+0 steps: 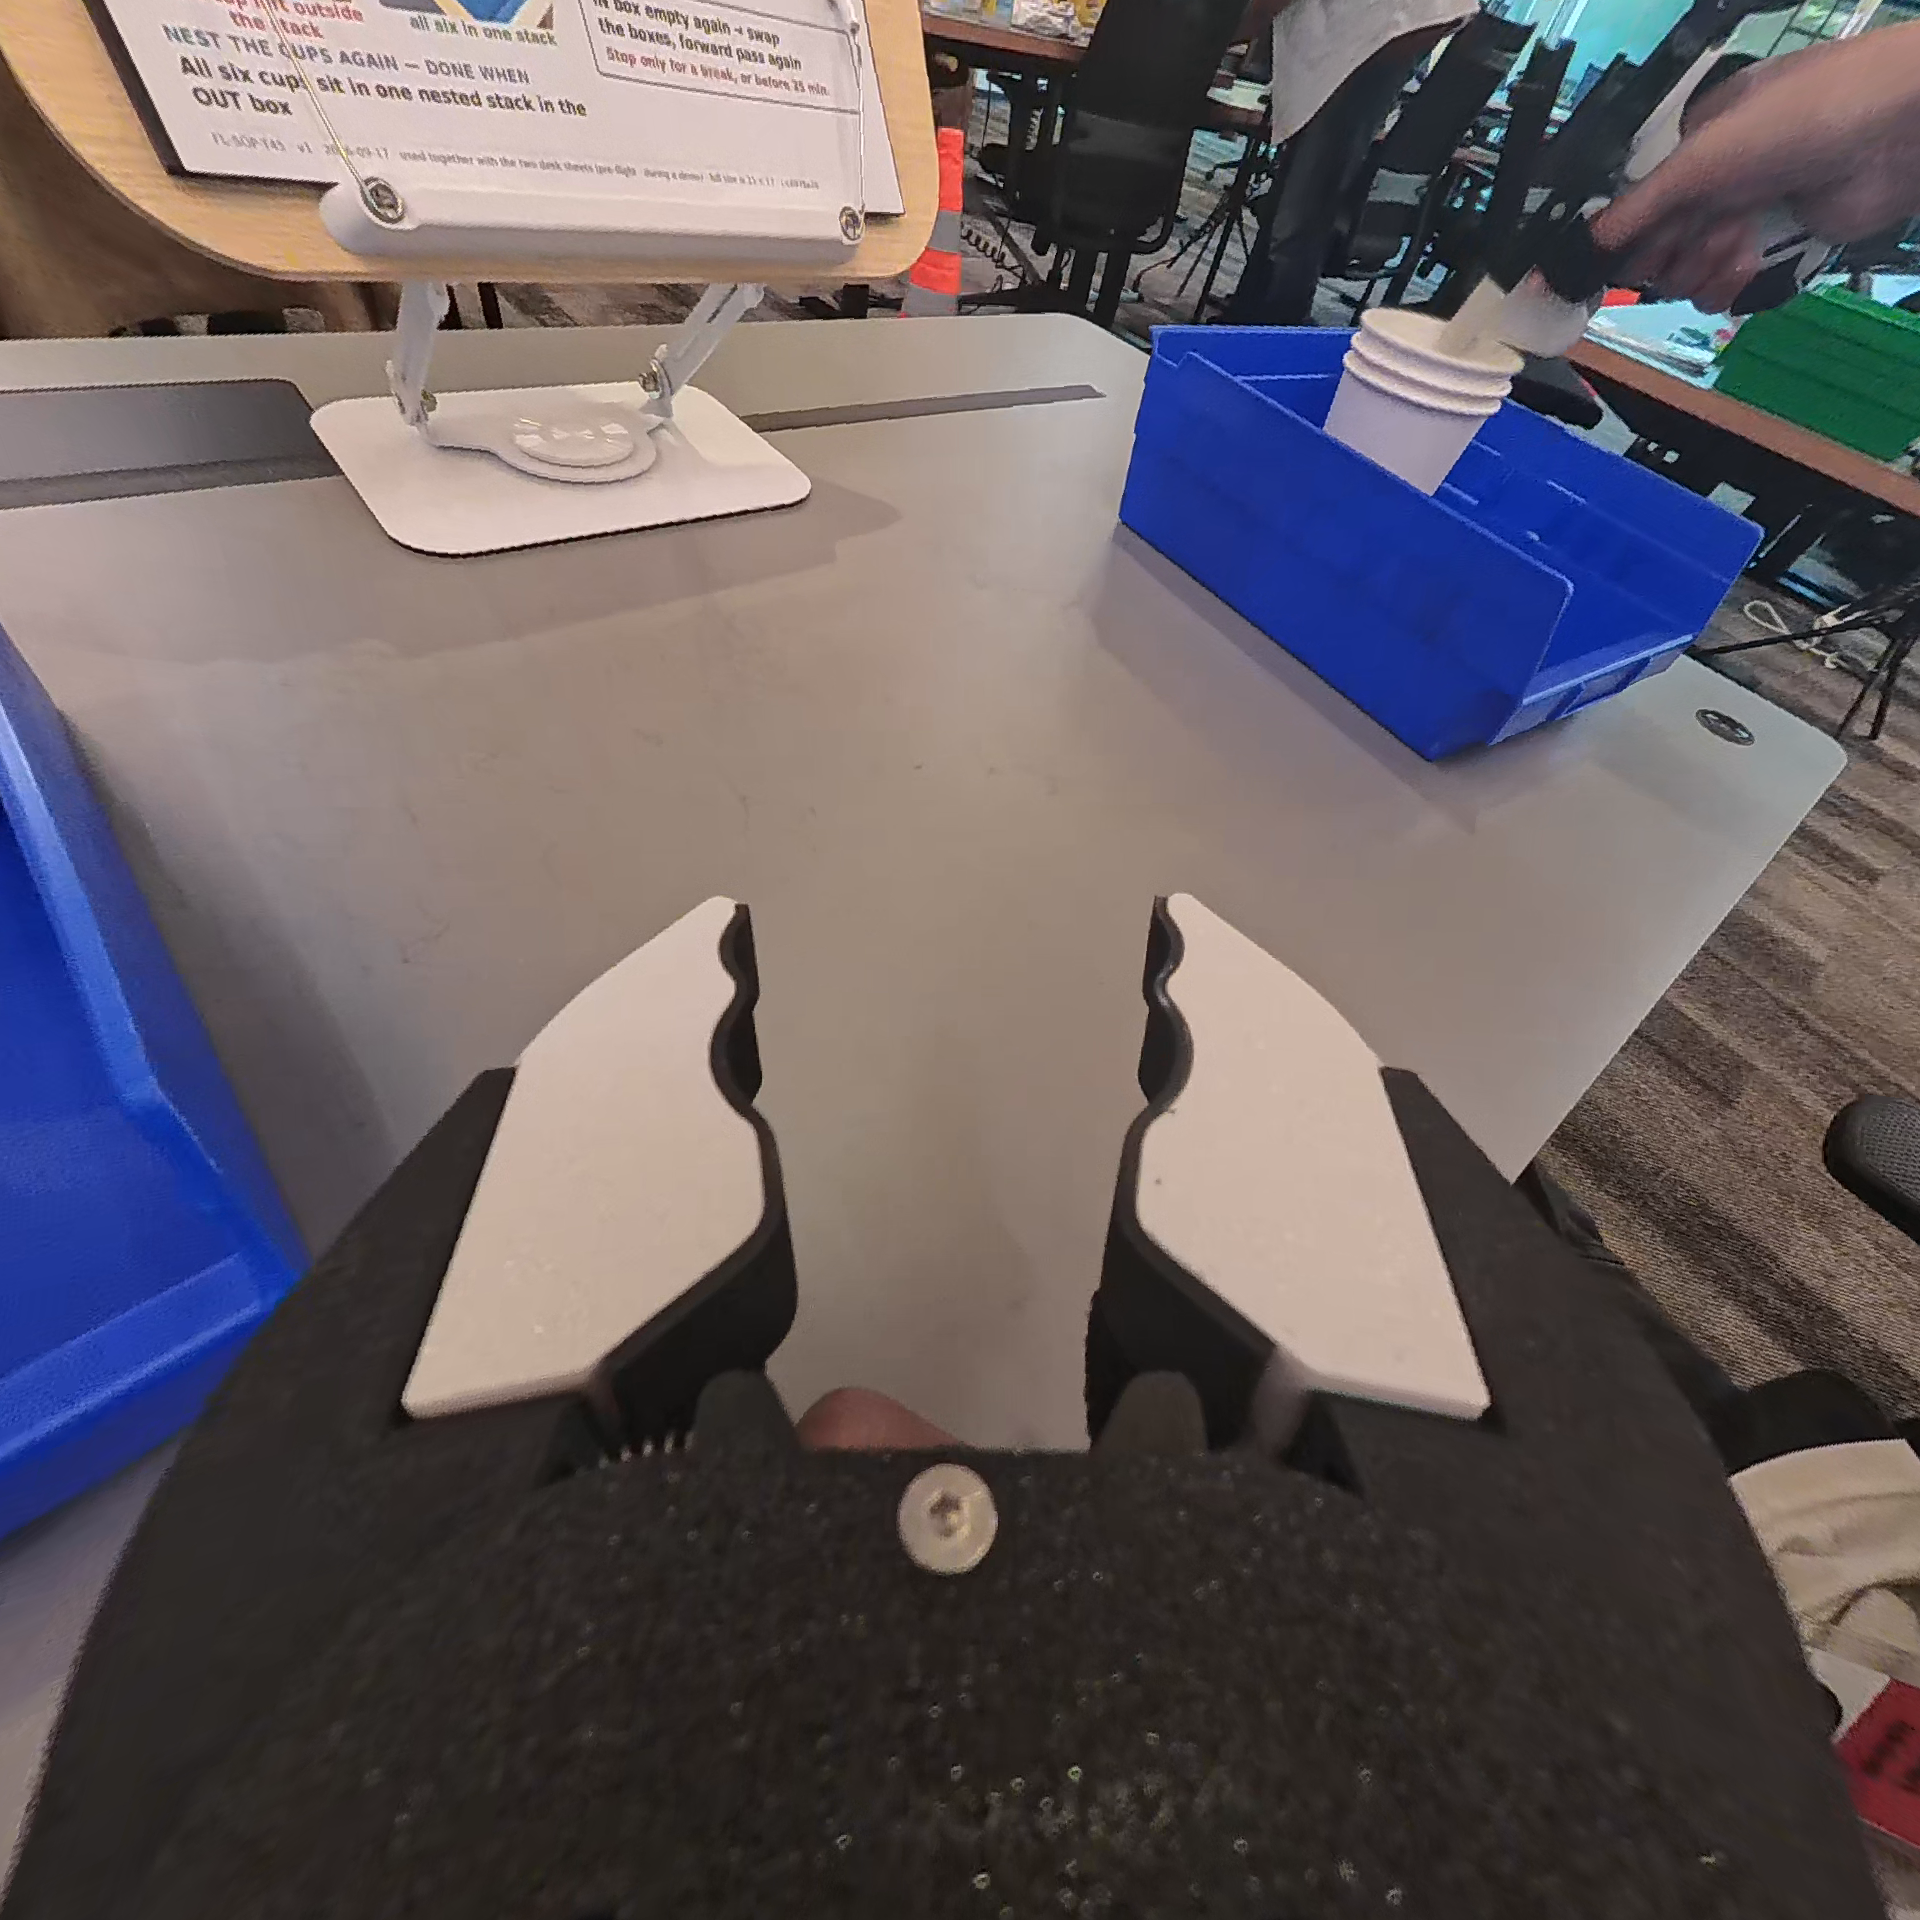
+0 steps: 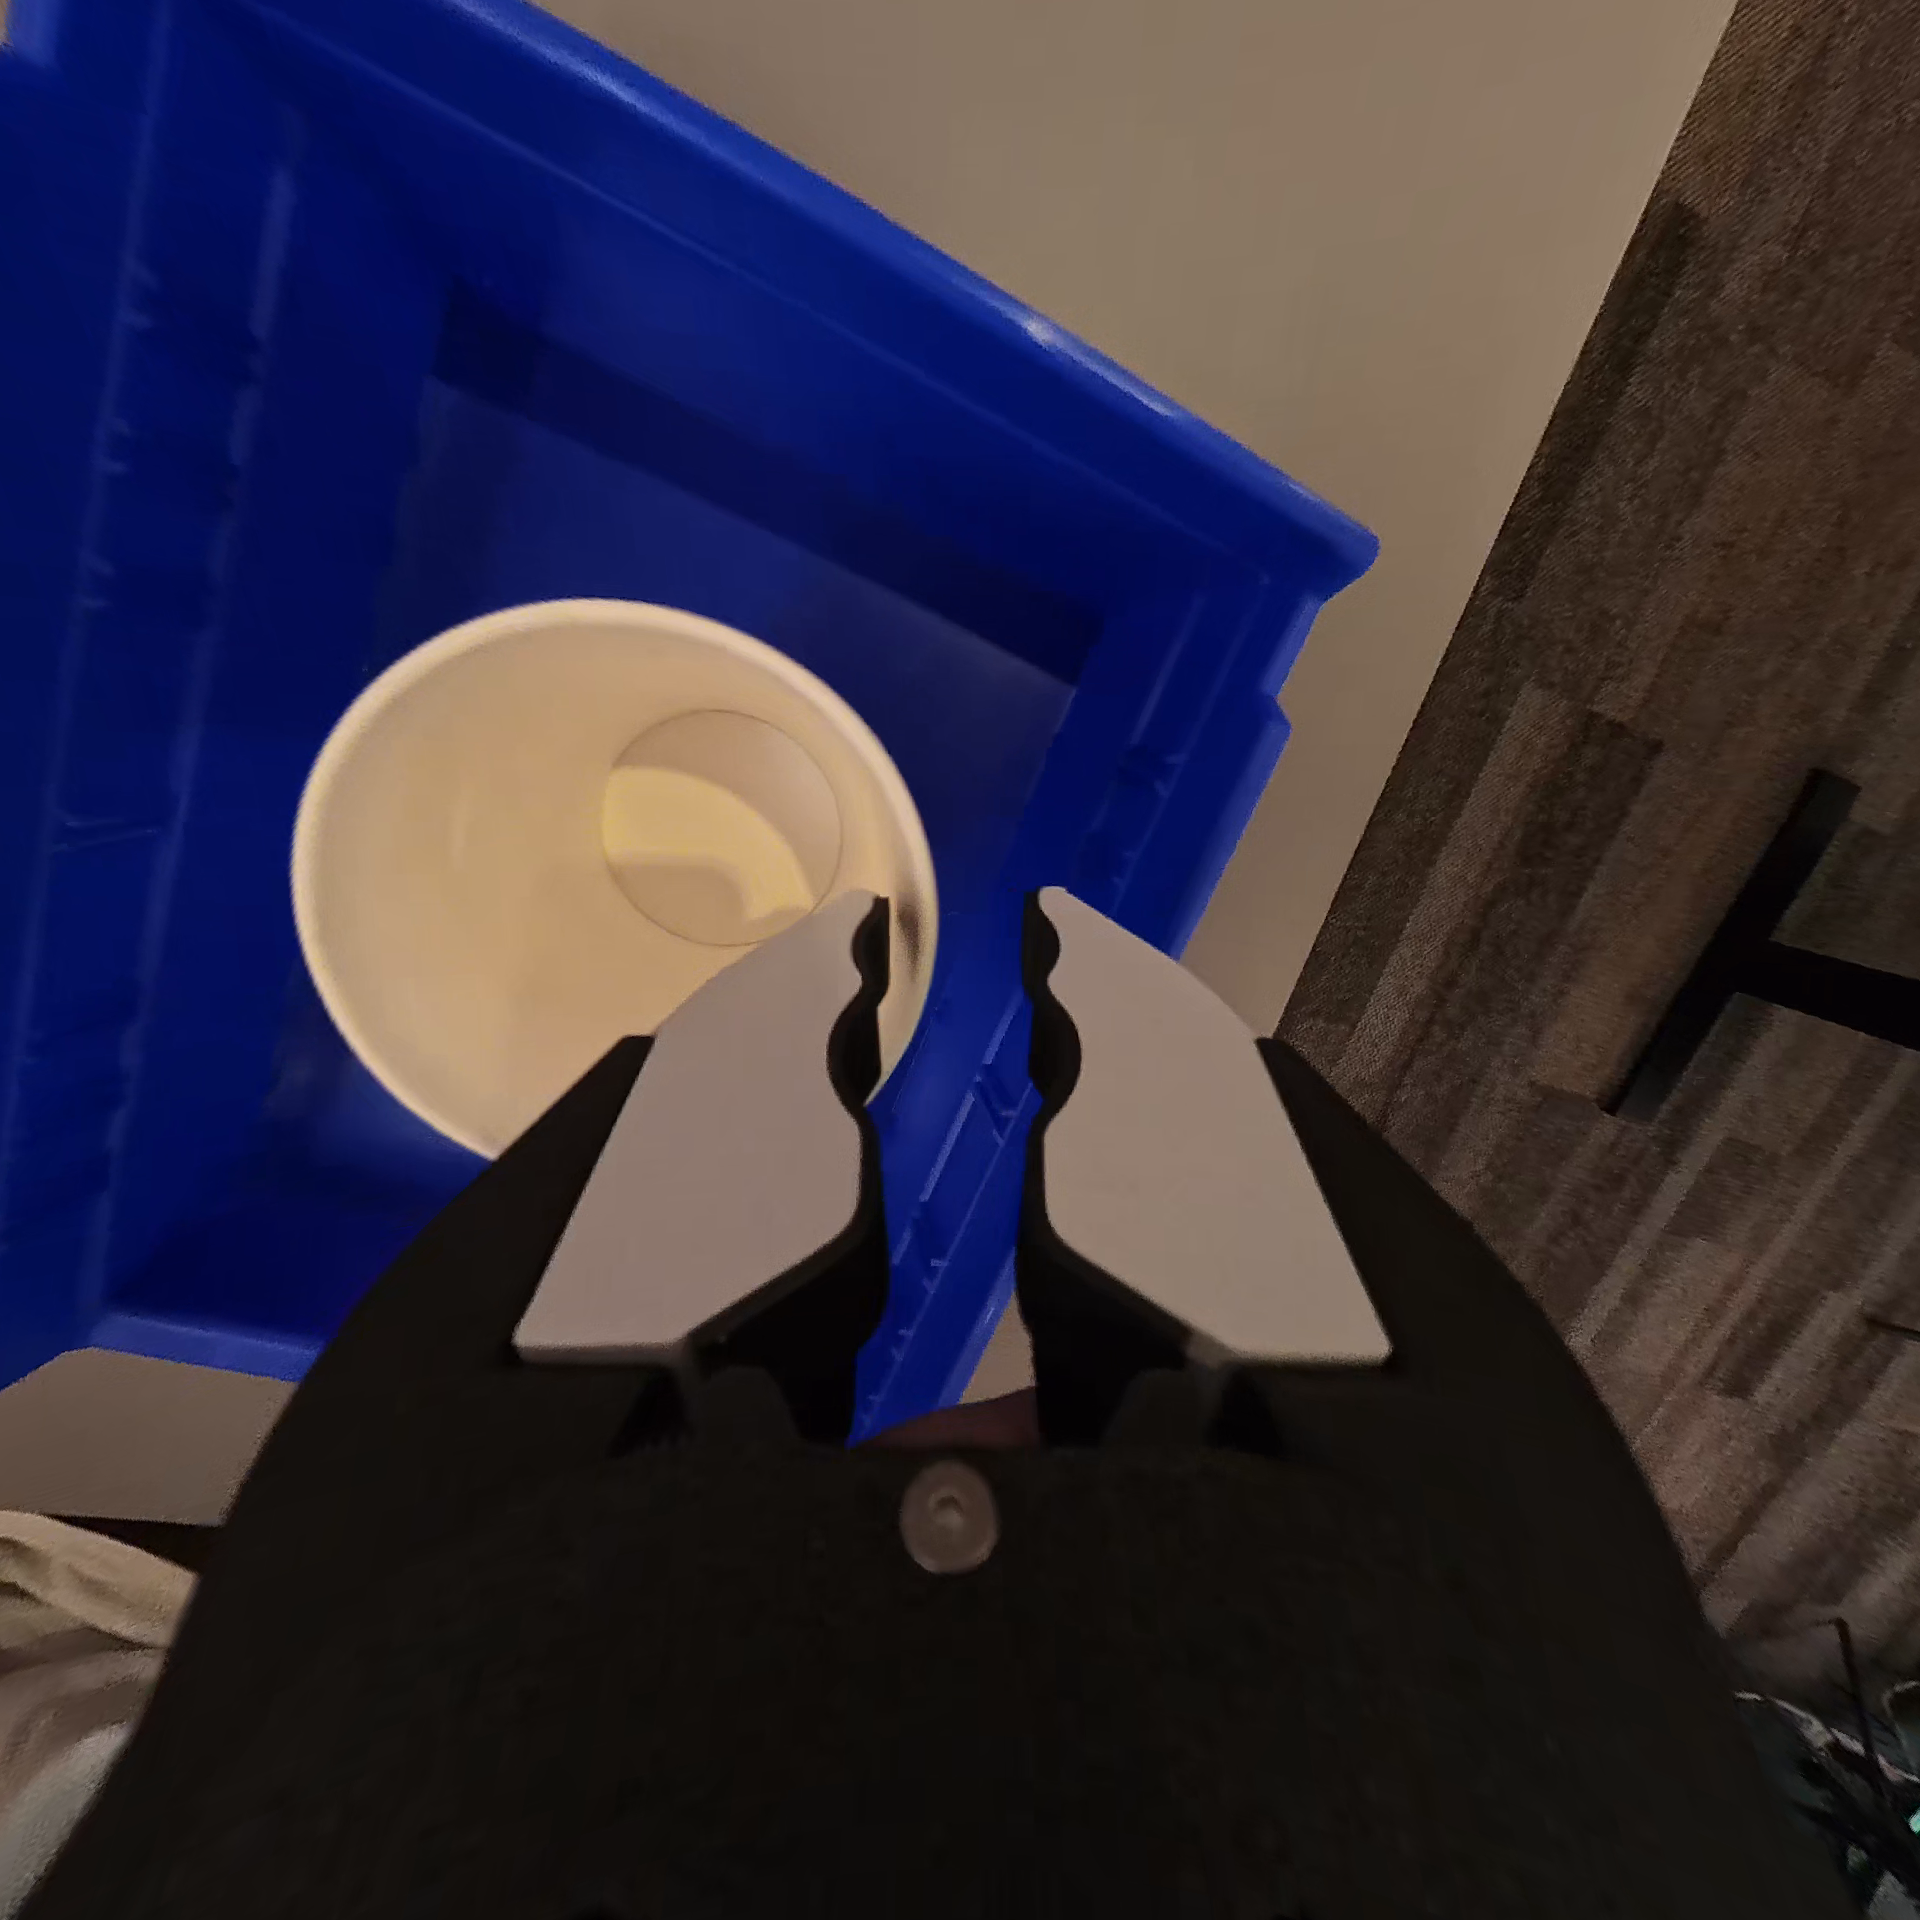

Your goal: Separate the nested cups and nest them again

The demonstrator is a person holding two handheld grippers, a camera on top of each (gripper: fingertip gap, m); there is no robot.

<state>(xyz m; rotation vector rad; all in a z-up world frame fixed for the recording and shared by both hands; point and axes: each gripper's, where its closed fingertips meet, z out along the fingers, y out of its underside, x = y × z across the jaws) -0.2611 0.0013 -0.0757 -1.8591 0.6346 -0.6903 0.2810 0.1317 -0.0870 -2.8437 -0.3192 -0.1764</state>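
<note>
The stack of white paper cups [image 1: 1418, 400] stands upright in the blue bin [image 1: 1434, 613] at the desk's [image 1: 935, 727] far right corner. The right gripper [image 2: 956, 904] hangs over it, jaws parted and empty, one finger inside the top cup's rim and the other outside, probably to pinch the wall. The left gripper [image 1: 951, 914] waits well apart over bare desk, jaws wide and empty.

My left gripper [image 1: 951, 914] has white fingers set in a speckled black body. My right gripper [image 2: 956, 904] is the same white on black. The stacked cups [image 1: 1418, 400] are plain white, cream inside. Both bins [image 1: 1455, 613] are bright blue. The table [image 1: 831, 727] is pale grey. The floor [image 2: 1662, 727] is a brown and grey patchwork carpet.
</note>
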